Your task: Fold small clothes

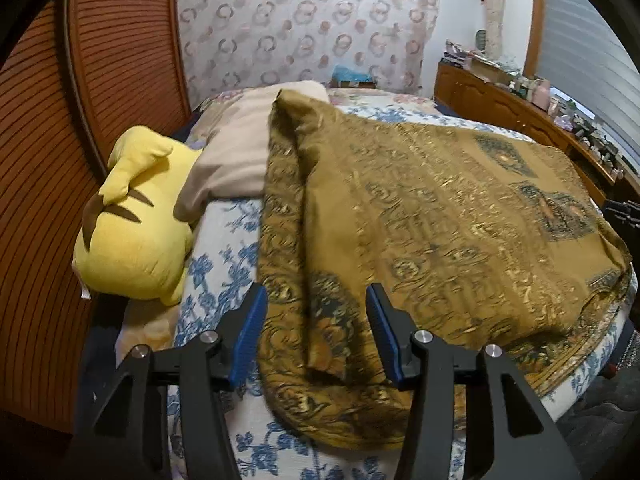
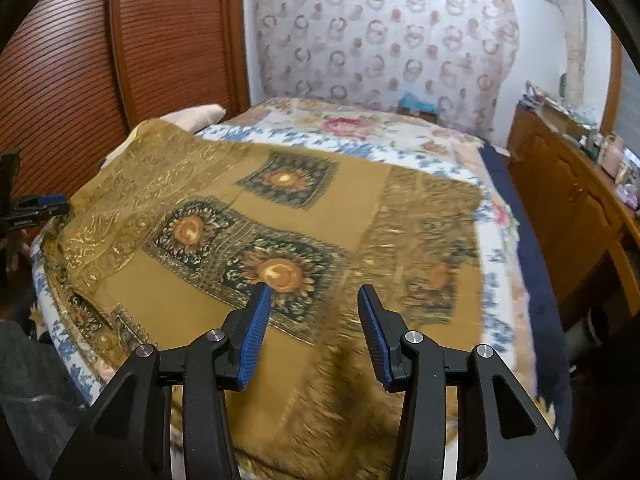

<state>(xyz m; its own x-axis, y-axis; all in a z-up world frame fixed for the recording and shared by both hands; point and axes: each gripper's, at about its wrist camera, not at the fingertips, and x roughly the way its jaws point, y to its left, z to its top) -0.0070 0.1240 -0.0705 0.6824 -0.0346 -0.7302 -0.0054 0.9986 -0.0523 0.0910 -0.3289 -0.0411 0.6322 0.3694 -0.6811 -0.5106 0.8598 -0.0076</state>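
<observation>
Scarf (image 2: 280,216) flat on bed | left tongs (image 1: 316,300) apart above | right tongs (image 2: 310,296) apart above

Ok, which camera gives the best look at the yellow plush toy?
The left wrist view: the yellow plush toy lies in full sight on the bed, left of the gold cloth. The right wrist view doesn't show it at all.

A bed (image 2: 500,240) in a blue-flowered sheet stood between reddish slatted wooden doors (image 1: 36,200) and a cluttered wooden dresser (image 2: 568,184), with a ring-patterned curtain (image 2: 380,32) hanging on the pale wall behind.
</observation>
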